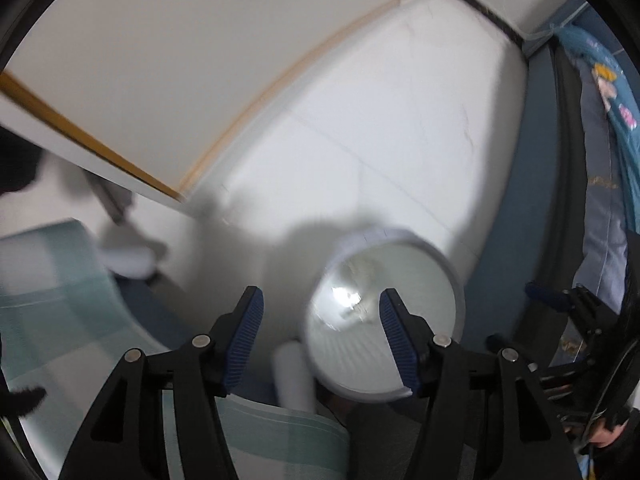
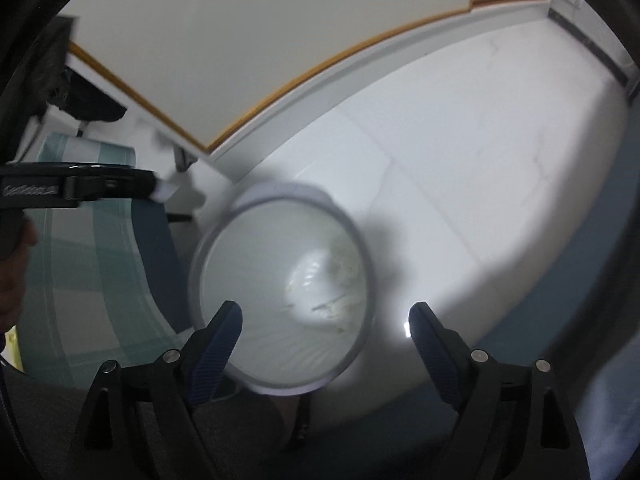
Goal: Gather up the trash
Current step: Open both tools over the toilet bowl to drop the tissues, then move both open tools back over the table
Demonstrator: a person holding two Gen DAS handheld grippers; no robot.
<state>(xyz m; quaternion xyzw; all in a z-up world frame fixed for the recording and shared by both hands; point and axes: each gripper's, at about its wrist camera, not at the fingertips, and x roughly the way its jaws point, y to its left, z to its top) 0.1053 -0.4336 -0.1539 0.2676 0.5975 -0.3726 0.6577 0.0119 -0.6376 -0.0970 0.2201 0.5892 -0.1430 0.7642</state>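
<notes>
Below both grippers stands a round white waste bin [image 2: 280, 292] lined with a pale bag, on a white tiled floor [image 2: 460, 152]. Small scraps of trash [image 2: 336, 304] lie at its bottom (too blurred to name). From the right wrist view the bin's mouth sits just above and between the fingers, nearer the left one.

Spread wide, the right gripper [image 2: 325, 322] has its blue ribbed pads well apart and nothing between them; it points down over the bin. A bright glint shows beside its right fingertip.

From the left wrist view, the left gripper [image 1: 322, 306] is also parted, its jaws empty, with its right finger overlapping the bin's [image 1: 382, 316] opening. A white cylinder [image 1: 294, 376], perhaps a roll, lies just beside the bin, between it and a green-and-white checked cloth [image 1: 60, 320] that spreads to the left over something dark blue.

Along the floor's far edge runs a white cabinet front [image 1: 180, 60] with a wood-coloured trim strip. At the right edge of the left view hangs patterned blue bedding [image 1: 608, 92], and the right gripper's black frame shows low on that side, held by a hand.
</notes>
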